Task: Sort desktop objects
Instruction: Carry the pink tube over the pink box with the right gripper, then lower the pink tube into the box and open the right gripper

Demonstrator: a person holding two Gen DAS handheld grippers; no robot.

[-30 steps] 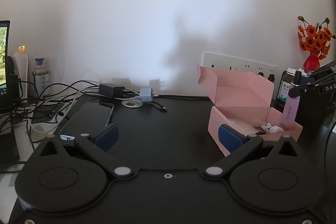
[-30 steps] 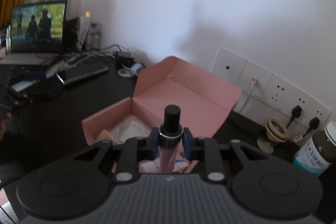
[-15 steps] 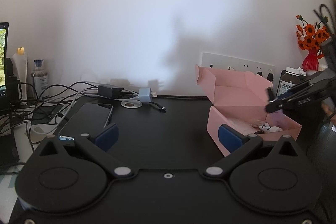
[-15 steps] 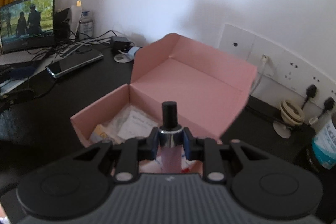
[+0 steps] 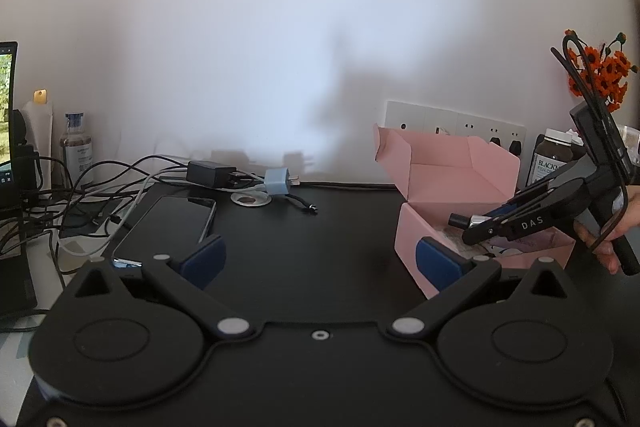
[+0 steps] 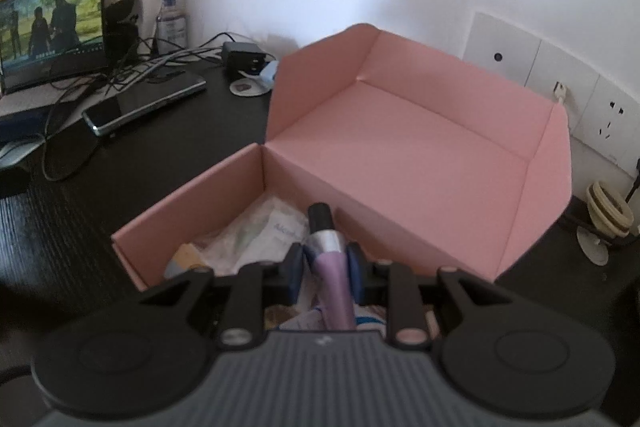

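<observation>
Dim, soft daylight in both views. Broad grey shadows cast on the plain white wall (image 5: 280, 47), darkest above the open pink cardboard box (image 5: 452, 179). Strong fisheye bending and dark corners at the edges. Slight blur throughout the right wrist view; glowing laptop screen (image 6: 52, 23).

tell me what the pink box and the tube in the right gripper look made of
Pink box: thin matte cardboard, judging by creased fold lines and flaps. Tube in the right gripper: probably lilac plastic, with a shiny metallic-looking collar and a black cap.
</observation>
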